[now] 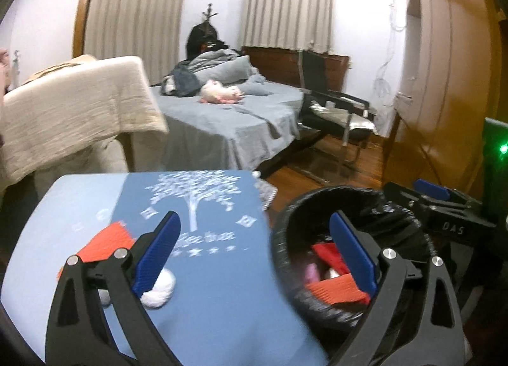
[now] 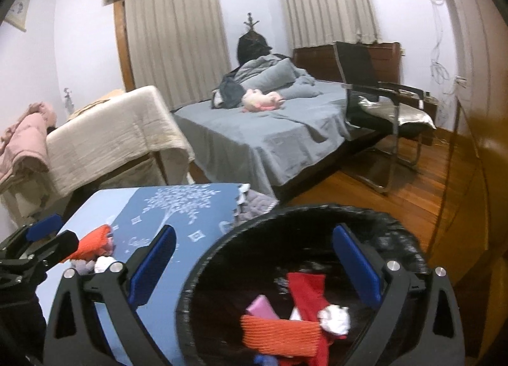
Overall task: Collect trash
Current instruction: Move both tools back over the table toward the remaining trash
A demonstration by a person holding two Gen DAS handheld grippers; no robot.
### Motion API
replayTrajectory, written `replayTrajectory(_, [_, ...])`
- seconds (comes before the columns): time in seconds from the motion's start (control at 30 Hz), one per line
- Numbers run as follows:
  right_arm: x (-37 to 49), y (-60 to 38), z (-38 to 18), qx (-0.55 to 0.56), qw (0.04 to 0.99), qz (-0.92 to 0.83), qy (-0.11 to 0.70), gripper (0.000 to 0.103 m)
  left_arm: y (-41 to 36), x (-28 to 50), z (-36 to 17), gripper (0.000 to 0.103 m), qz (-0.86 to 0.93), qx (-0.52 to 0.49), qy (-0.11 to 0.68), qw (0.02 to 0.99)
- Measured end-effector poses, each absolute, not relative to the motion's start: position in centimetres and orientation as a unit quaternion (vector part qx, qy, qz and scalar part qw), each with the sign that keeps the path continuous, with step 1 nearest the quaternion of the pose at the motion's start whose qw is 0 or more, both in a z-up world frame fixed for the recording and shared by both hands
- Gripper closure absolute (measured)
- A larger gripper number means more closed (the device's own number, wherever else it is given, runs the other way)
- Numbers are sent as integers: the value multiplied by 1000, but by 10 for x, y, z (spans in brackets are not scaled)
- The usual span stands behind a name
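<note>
A black-lined trash bin (image 2: 304,223) stands right of a blue table (image 1: 209,296); it also shows in the left wrist view (image 1: 317,207). Inside lie an orange ribbed piece (image 2: 279,334), a red wrapper (image 2: 306,293), a pink piece (image 2: 262,305) and a crumpled white paper (image 2: 335,318). On the table lie an orange ribbed piece (image 1: 104,242) and a white paper ball (image 1: 160,289). My left gripper (image 1: 254,258) is open and empty, straddling the table edge and the bin rim. My right gripper (image 2: 254,267) is open and empty above the bin.
A grey bed (image 2: 270,131) with a pink plush toy (image 2: 262,101) stands behind the table. A cream-covered piece of furniture (image 2: 111,140) is at the left. A black chair (image 2: 377,102) stands on the wooden floor at the right, beside a wooden wardrobe (image 1: 444,80).
</note>
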State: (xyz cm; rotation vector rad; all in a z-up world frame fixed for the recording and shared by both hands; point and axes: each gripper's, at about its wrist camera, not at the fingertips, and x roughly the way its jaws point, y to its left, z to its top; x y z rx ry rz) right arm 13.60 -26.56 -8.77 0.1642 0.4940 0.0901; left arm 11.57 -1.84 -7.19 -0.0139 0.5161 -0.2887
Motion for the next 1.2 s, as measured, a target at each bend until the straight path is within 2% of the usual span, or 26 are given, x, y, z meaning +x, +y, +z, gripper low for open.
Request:
replayTrajectory(0.6, [174,-127,-133,40,942,158,294,6,123,97,-137,10,18,-1,301,953])
replayTrajectory(1.2, [207,-42,-181,10,915,204,349,6,183,112,-163,11,72,-34,320,944])
